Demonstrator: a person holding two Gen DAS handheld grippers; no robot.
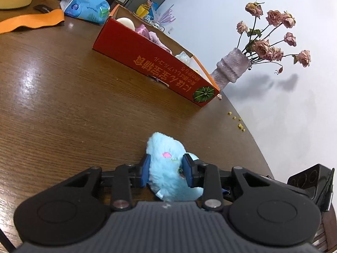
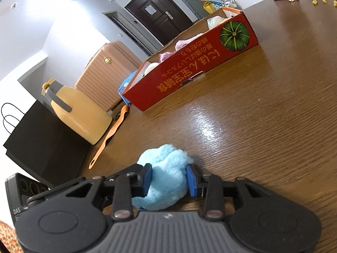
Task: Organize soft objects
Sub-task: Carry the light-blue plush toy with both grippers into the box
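Note:
A fluffy light-blue plush toy (image 1: pixel 166 168) lies on the brown wooden table (image 1: pixel 63 105). My left gripper (image 1: pixel 166 169) is shut on it, blue pads pressing both sides. In the right wrist view my right gripper (image 2: pixel 169 179) is shut on light-blue plush (image 2: pixel 166 177) too; I cannot tell whether it is the same toy. A red cardboard box (image 1: pixel 151 63) with a pumpkin picture stands beyond on the table and holds pink, white and pale soft items. It also shows in the right wrist view (image 2: pixel 189 73).
A vase of dried pink roses (image 1: pixel 229 67) stands at the table edge by the box. A blue wipes pack (image 1: pixel 84 6), an orange strip (image 1: pixel 31 21) and a yellow jug (image 2: pixel 80 113) sit further off. Yellow crumbs (image 1: pixel 238 120) lie near the edge. A black bag (image 2: pixel 42 143) stands beside the table.

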